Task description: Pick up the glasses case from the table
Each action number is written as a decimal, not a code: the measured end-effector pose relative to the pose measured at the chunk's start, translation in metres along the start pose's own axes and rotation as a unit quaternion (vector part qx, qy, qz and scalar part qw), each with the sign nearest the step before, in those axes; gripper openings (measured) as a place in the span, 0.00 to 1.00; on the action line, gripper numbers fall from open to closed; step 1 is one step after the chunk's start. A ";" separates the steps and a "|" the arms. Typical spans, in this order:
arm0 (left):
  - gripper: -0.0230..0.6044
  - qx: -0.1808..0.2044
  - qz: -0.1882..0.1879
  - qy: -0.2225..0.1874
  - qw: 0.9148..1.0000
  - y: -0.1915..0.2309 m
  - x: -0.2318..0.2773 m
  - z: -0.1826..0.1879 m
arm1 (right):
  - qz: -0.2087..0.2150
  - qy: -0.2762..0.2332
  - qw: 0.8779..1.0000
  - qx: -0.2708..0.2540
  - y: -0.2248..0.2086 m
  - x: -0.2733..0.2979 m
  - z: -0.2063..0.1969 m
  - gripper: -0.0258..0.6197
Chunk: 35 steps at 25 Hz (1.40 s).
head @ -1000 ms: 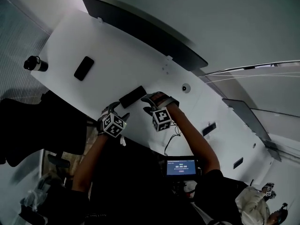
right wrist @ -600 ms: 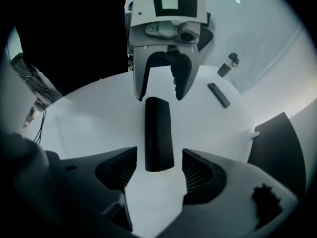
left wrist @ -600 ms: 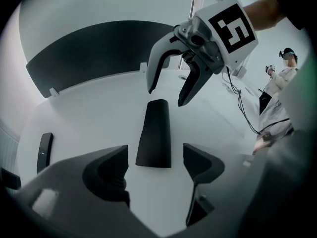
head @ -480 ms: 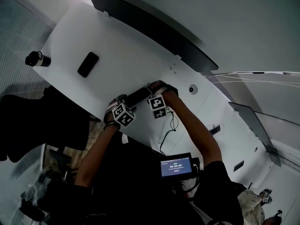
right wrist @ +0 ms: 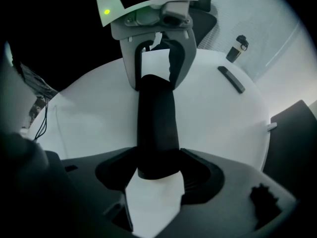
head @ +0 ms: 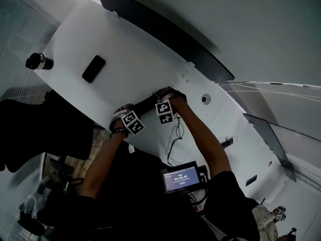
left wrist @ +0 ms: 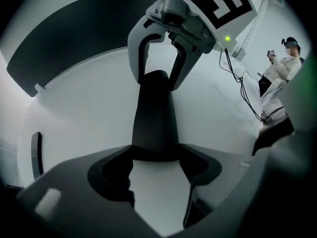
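Note:
The glasses case [head: 145, 103] is a long black box lying on the white table [head: 130, 59] near its front edge. My left gripper [head: 122, 114] stands over its left end and my right gripper [head: 163, 92] over its right end, both pointing steeply down. In the left gripper view the case [left wrist: 153, 118] runs from my left gripper [left wrist: 156, 157] to the right gripper [left wrist: 158, 48]; the left jaws are closing, with the case end between them. In the right gripper view the case [right wrist: 157, 128] lies between the open right gripper [right wrist: 157, 175] jaws.
A black phone [head: 94, 69] and a dark bottle [head: 38, 62] sit at the table's far left. A dark panel [head: 160, 34] lines the back edge. Cables [head: 175, 134] hang off the front edge. A person [left wrist: 282, 78] stands off to the right.
Both grippers have moved from the table's front edge in over the case and sunk, so that each now straddles one end of it. The case has not moved.

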<state>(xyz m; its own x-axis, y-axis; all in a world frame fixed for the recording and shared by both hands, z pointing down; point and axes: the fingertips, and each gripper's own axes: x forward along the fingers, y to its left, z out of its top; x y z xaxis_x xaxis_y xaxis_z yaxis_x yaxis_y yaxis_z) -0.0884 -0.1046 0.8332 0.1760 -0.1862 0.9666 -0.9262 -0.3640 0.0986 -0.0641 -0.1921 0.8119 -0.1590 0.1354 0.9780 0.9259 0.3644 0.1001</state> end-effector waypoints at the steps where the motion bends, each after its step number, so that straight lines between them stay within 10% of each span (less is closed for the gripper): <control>1: 0.52 0.000 0.000 0.000 1.000 0.000 -0.001 0.000 | -0.002 0.001 1.000 -0.001 0.000 0.000 0.000 0.47; 16: 0.51 0.029 0.012 0.004 1.000 0.003 -0.014 -0.006 | -0.040 0.020 0.999 0.019 0.004 -0.005 0.009 0.44; 21: 0.51 0.079 0.073 -0.010 0.994 0.017 -0.035 -0.004 | -0.119 0.023 0.992 0.045 -0.005 -0.024 0.014 0.44; 30: 0.51 0.233 0.195 -0.064 0.951 0.033 -0.121 0.033 | -0.267 0.064 0.954 0.119 -0.015 -0.105 0.025 0.44; 35: 0.51 0.302 0.265 -0.095 0.911 0.020 -0.198 0.052 | -0.372 0.083 0.914 0.136 -0.005 -0.184 0.043 0.44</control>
<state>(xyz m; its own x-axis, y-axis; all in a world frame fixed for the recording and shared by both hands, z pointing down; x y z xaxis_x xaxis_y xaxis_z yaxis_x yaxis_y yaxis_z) -0.1242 -0.1221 0.6316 -0.1354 -0.6153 0.7766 -0.5562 -0.6015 -0.5735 -0.0537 -0.1794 0.6235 -0.6352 -0.3772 0.6740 0.4587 0.5179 0.7221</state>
